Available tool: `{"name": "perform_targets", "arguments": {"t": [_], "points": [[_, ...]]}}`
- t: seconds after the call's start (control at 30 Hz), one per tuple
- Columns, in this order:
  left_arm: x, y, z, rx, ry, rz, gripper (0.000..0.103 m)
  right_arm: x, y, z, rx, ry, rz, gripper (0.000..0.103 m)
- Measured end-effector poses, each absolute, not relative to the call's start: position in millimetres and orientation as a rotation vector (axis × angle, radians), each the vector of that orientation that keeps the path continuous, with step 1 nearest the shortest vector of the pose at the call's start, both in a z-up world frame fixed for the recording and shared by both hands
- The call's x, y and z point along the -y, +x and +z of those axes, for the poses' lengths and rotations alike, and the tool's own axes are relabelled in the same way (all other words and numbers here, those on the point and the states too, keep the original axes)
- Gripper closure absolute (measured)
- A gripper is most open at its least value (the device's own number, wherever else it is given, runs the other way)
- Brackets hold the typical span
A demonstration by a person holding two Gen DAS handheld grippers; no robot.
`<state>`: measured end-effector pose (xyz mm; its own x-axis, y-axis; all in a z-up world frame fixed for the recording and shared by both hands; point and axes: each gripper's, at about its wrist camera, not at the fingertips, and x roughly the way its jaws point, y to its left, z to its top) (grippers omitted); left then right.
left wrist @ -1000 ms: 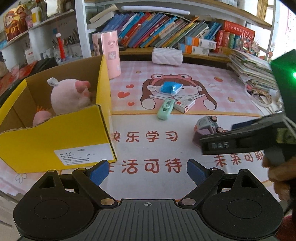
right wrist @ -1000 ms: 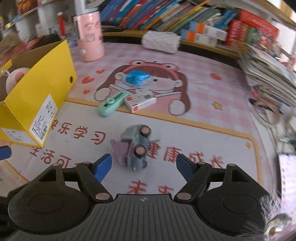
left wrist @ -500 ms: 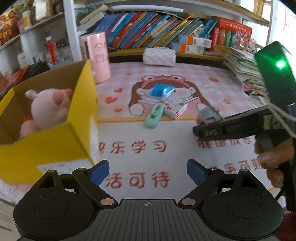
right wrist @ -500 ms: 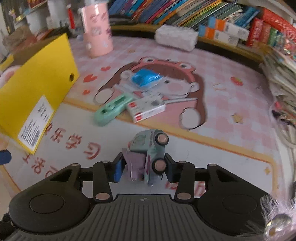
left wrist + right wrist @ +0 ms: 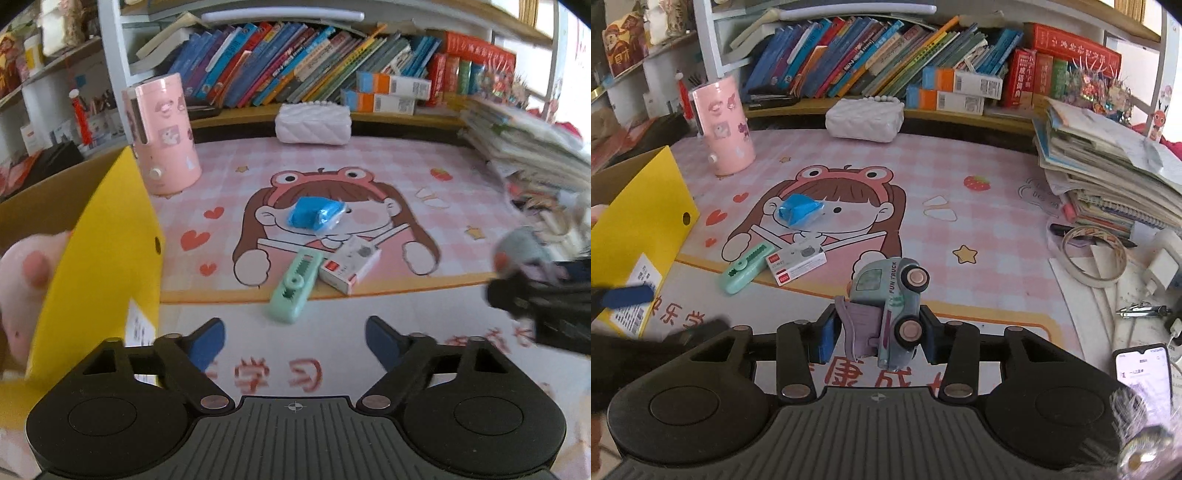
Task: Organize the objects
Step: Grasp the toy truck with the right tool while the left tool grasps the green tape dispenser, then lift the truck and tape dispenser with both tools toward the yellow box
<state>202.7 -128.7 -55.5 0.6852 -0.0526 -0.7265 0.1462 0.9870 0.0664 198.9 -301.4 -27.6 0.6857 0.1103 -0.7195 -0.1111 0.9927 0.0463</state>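
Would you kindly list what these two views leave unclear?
- Yellow box interior: left wrist view, its wall hides most; only part of a pink plush shows.
- Toy truck: motion-blurred in that view.
- Phone text: right wrist view, too small.
- Left gripper: blurred there.

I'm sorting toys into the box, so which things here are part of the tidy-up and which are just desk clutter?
Job: toy truck in right gripper, yellow box, mint green cutter, blue packet, white carton.
Clutter: books, paper stack, phone, tape roll.
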Motion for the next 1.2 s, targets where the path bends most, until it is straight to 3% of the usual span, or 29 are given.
{"name": "perform_targets", "arguments": {"t": [0.1,0.47,0.53,0.57,0.6,1.2], "points": [[132,219,-64,-0.827,0.143,-0.094,0.041,303,194,-28,-0.808,-0.007,0.135,0.062],[133,255,-82,-0.853,0.074,-0.102,0.060,314,186,-31,-0.829,-0.003,0.156,0.062],[133,255,-82,-0.847,0.072,-0.104,0.068,315,187,-32,-0.836,0.003,0.155,0.062],[133,255,-82,-0.843,0.073,-0.111,0.078,315,187,-32,-0.837,0.005,0.152,0.062],[133,255,-81,-0.845,0.073,-0.113,0.080,316,187,-32,-0.839,0.006,0.150,0.062],[89,184,-27,-0.794,-0.139,-0.150,0.080,276,178,-29,-0.856,-0.001,0.214,0.062]]}}
